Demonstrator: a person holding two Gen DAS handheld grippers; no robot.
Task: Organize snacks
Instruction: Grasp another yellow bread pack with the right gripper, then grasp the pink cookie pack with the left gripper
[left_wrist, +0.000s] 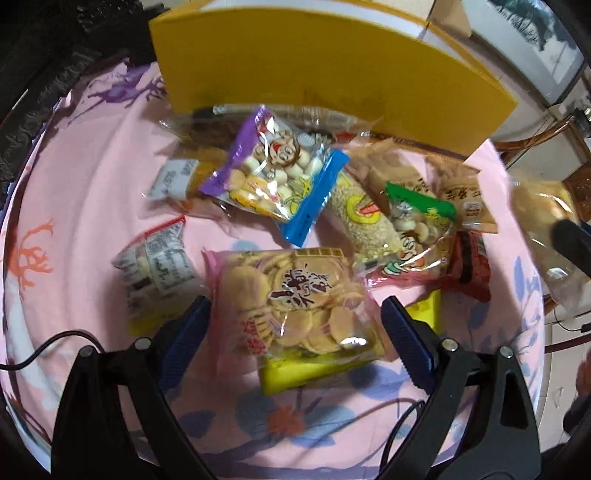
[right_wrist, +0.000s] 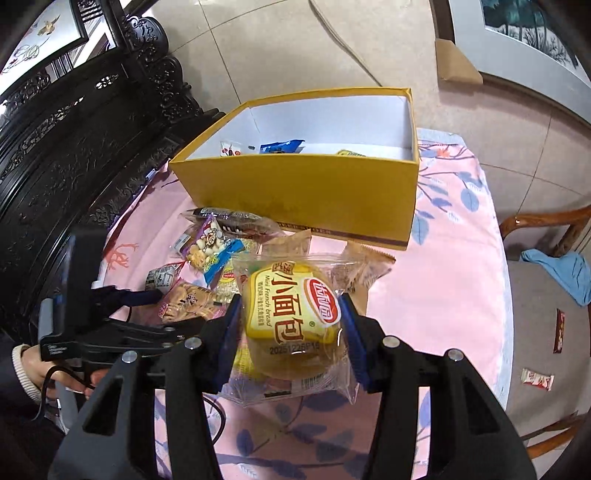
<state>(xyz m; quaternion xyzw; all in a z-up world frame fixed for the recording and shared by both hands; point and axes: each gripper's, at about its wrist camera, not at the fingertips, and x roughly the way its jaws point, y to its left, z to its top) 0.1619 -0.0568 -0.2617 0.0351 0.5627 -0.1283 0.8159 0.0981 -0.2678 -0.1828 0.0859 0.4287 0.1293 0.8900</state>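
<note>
Snack pile (left_wrist: 295, 206) before the box (right_wrist: 303, 192), perhaps three packets (right_wrist: 280, 147) inside.

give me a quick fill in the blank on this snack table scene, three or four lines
1. The right gripper is shut on a packet of mini French ____.
2. The box on the table is ____ outside.
3. The left gripper's open fingers straddle a pink bag of round ____.

Missing words: bread; yellow; crackers

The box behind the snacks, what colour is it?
The box is yellow outside and white inside, best seen in the right wrist view.
</note>
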